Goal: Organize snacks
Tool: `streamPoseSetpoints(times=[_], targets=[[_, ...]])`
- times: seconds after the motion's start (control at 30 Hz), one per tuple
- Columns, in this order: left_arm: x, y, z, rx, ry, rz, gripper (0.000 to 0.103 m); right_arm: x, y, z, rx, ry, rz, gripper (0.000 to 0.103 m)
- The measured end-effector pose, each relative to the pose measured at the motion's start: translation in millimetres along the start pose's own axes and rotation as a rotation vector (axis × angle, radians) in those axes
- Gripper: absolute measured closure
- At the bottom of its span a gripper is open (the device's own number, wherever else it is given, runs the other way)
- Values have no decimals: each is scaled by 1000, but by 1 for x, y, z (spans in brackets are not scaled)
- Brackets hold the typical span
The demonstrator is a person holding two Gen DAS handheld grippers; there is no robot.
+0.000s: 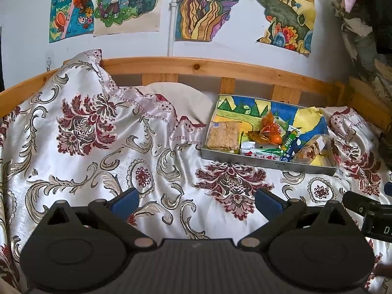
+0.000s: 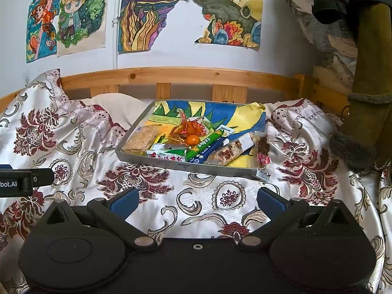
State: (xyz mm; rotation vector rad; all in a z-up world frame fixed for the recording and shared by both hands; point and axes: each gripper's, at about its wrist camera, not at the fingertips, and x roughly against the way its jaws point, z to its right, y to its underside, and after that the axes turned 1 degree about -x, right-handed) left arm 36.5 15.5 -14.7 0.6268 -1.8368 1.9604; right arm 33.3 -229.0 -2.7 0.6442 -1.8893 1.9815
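Observation:
A shallow metal tray lined with a coloured drawing lies on the bed. In it are a square cracker pack, a white and green pack, a green and blue stick pack, an orange wrapped sweet and a nut bar. A small red snack packet lies over the tray's right edge. My left gripper is open and empty, short and left of the tray. My right gripper is open and empty, just short of the tray.
A floral satin bedspread covers the bed, bunched up at the left. A wooden rail runs behind, with drawings on the wall. An olive padded sleeve hangs at the right. The other gripper shows at each view's edge.

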Motion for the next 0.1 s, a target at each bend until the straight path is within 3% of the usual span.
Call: streamPoseSetpoints(times=[0.1], targets=[[0,0,0,4,-3,-4,1,0,0,0,-1,0,0,1]])
